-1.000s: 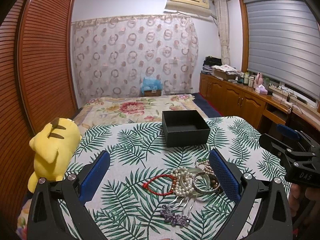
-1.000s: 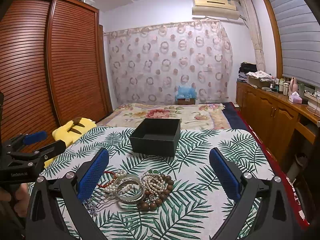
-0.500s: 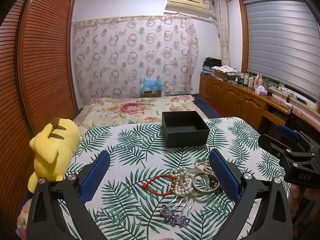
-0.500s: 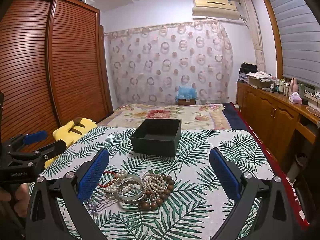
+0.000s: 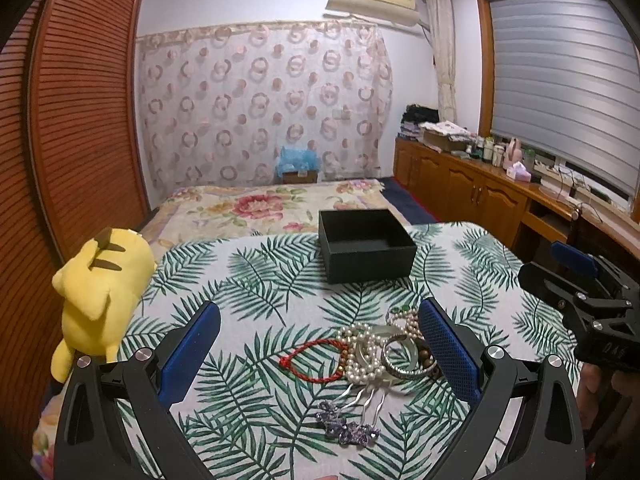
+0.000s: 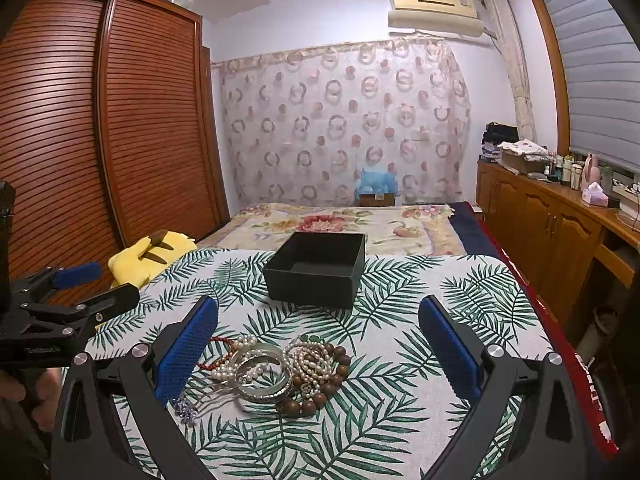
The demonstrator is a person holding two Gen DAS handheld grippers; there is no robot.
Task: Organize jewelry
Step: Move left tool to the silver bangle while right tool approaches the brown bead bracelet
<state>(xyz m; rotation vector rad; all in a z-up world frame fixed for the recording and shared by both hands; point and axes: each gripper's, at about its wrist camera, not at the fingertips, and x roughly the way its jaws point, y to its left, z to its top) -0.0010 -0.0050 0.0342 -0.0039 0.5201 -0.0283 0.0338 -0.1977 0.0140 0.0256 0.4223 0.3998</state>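
1. Both jaws spread wide, nothing gripped: left gripper (image 5: 320,344) and right gripper (image 6: 318,340) hover above the cloth (image 5: 248,280), apart from the jewelry.
2. Jewelry pile lies on the leaf-print cloth, at 6 o'clock from the box (image 5: 366,246); box is open-topped, black, looks empty inside.
3. Left view: red cord (image 5: 314,360) at the pile's 9 o'clock, touching the pearls (image 5: 360,354); bangle (image 5: 406,360) at the pearls' 3 o'clock, just beside the left gripper's right pad.
4. Hairpin (image 5: 352,420) w/ purple end at the pile's 6 o'clock, prongs toward the pearls.
5. Right view: wood beads (image 6: 324,380) at the pile's 3–5 o'clock, touching the bangle (image 6: 262,376).
6. Yellow plush (image 5: 100,292) at the cloth's 9 o'clock edge.
7. Right gripper shows at 3 o'clock in left view, well apart from the pile.
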